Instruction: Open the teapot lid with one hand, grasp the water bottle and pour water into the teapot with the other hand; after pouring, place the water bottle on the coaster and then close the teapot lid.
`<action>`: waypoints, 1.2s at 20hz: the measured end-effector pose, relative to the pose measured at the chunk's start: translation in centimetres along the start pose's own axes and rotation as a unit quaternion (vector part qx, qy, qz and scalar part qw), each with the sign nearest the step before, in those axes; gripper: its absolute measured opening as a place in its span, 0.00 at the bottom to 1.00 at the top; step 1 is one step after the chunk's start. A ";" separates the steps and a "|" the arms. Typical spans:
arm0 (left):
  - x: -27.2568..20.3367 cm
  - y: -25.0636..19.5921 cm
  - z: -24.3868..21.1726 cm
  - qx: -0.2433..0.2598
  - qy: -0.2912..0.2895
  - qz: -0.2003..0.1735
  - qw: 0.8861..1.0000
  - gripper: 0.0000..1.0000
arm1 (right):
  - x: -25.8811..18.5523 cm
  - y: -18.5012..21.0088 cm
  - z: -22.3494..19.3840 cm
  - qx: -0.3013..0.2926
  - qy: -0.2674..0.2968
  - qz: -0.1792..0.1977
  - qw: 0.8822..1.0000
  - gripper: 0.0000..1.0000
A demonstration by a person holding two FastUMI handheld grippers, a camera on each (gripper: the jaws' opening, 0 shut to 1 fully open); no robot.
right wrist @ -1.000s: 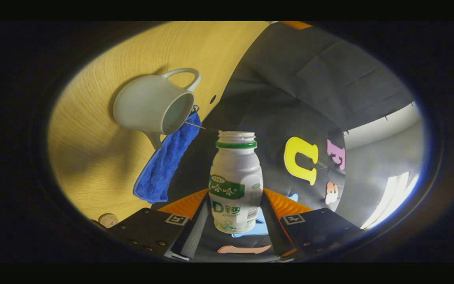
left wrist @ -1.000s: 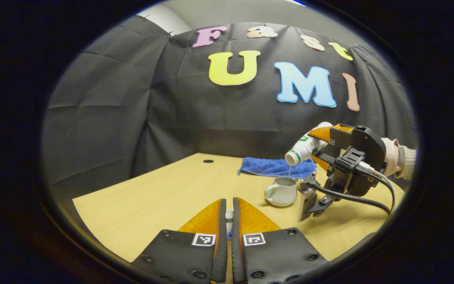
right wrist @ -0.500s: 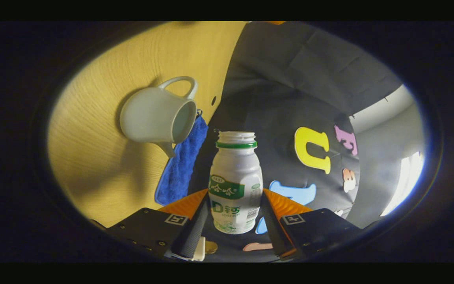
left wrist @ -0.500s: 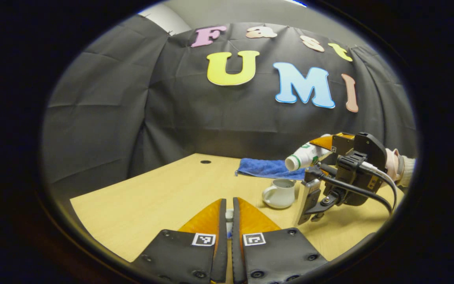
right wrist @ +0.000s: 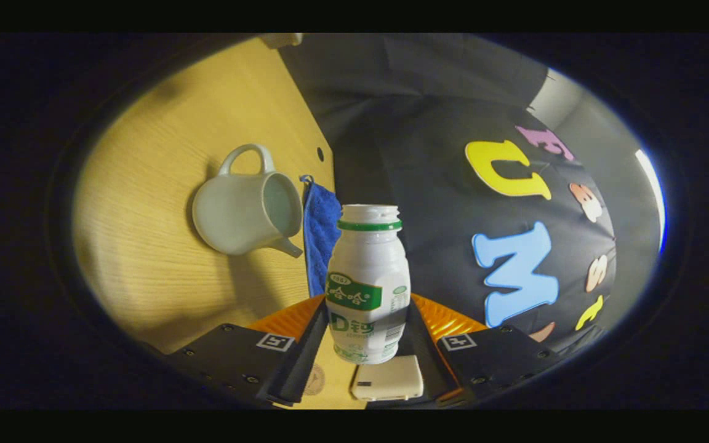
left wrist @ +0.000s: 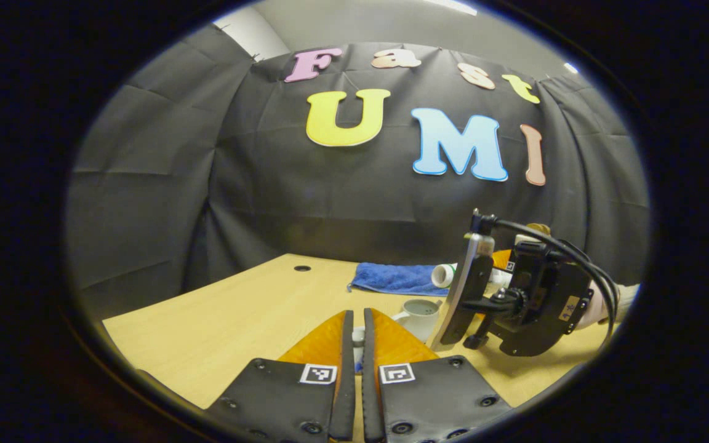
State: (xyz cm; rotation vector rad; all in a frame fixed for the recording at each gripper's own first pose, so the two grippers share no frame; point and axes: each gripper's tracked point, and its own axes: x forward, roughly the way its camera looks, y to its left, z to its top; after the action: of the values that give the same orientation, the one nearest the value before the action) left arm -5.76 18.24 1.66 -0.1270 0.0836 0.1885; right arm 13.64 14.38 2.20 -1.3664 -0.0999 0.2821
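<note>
- wooden table (left wrist: 237, 320) under me, blue towel (left wrist: 391, 278) at its far edge by the black cloth wall.
- my right gripper (right wrist: 364, 344) is clamped on the water bottle (right wrist: 368, 283), both fingers pressing its sides, mouth uncapped.
- the teapot (right wrist: 247, 209) stands on the table, lid off, beside the towel.
- my left gripper (left wrist: 354, 338) has its fingers nearly together, a small pale thing between them that i cannot tell.

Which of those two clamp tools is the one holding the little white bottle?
The right gripper: its jaws squeeze the water bottle from both sides. The left gripper has jaws nearly together, pinching something small and pale.
</note>
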 end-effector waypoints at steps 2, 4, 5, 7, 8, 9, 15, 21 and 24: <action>0.7 -0.2 0.6 0.000 -0.002 -0.009 1.000 0.15 | -0.4 -0.3 -0.7 0.062 0.013 0.010 0.998 0.71; 1.9 -0.7 0.8 -0.002 -0.001 -0.023 1.000 0.11 | -1.1 -0.3 -1.3 0.129 0.026 0.020 0.991 0.71; 2.5 -1.0 1.0 -0.003 0.002 -0.031 1.000 0.11 | -1.3 -0.4 -1.5 0.160 0.032 0.024 0.986 0.71; 4.0 -1.8 1.6 0.001 0.000 -0.044 0.999 0.15 | -1.9 -0.6 -2.0 0.220 0.044 0.032 0.974 0.71; 4.7 -2.2 1.9 0.007 -0.001 -0.049 0.999 0.11 | -2.2 -0.3 -2.2 0.247 0.048 0.036 0.967 0.72; 5.4 -2.7 2.1 0.015 -0.002 -0.054 0.998 0.15 | -2.5 -0.1 -2.4 0.265 0.053 0.039 0.962 0.72; 9.2 -6.4 2.8 0.031 -0.014 -0.088 0.996 0.13 | -4.1 1.1 -3.5 0.334 0.069 0.058 0.938 0.71; 12.4 -8.3 1.1 0.037 -0.007 -0.092 0.995 0.11 | -5.6 0.5 -4.6 0.400 0.075 0.054 0.912 0.72; 13.3 -9.0 0.2 0.032 -0.001 -0.094 0.995 0.15 | -6.2 -0.1 -5.2 0.421 0.074 0.044 0.903 0.72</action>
State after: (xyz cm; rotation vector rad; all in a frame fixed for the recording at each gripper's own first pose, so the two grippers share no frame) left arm 9.03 11.91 1.68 -0.0713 0.0760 -0.0016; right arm 8.93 7.87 1.77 -0.5230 0.1992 0.2515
